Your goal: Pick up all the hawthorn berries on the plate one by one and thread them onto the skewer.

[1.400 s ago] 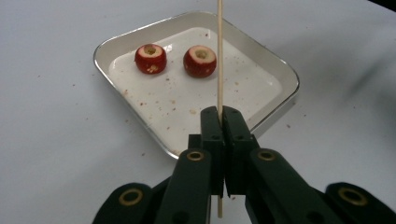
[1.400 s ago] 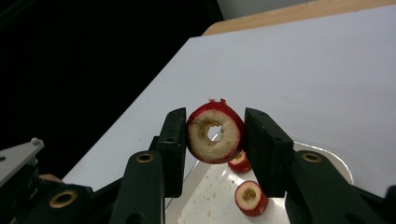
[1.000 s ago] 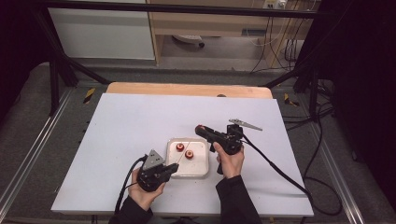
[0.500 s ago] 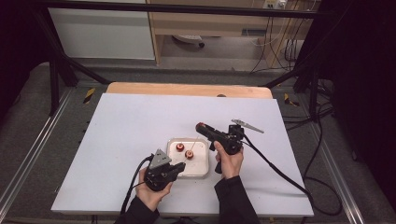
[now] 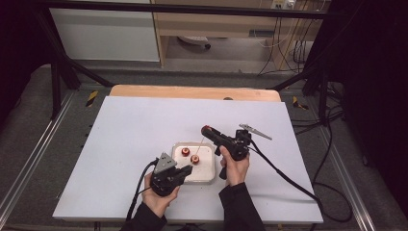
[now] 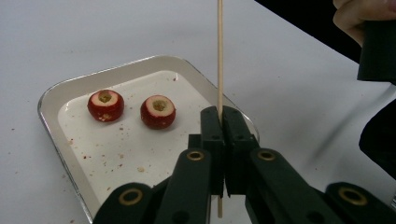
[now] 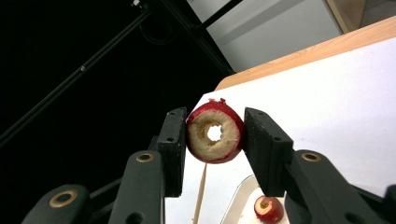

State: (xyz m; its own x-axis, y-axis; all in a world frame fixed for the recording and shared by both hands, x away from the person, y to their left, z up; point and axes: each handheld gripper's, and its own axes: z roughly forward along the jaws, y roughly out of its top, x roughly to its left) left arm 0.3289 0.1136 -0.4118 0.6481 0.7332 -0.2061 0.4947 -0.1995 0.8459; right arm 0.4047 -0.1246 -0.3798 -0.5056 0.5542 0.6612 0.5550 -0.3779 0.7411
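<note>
Threading cored fruit onto a skewer, above the tray near the table's near edge.

Left tongs (image 6: pixel 219 140) clamped on the thin stiff skewer (image 6: pixel 219 56): brittle, grip low. Right tongs (image 7: pixel 215 135) clamped on a cored fruit ring (image 7: pixel 215 133): light, soft, hold by the skin sides. Right gripper view shows the open bore; left gripper view shows two more fruits (image 6: pixel 106 105) in the tray (image 6: pixel 51 93).

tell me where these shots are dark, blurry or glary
High view: soft and grainy, with dark edges around the evenly lit white table. Left gripper view: sharp on the skewer and tray, with no harsh glare. Right gripper view: the cored fruit is crisp against a near-black left half; the jaws' bases are slightly soft.
</note>
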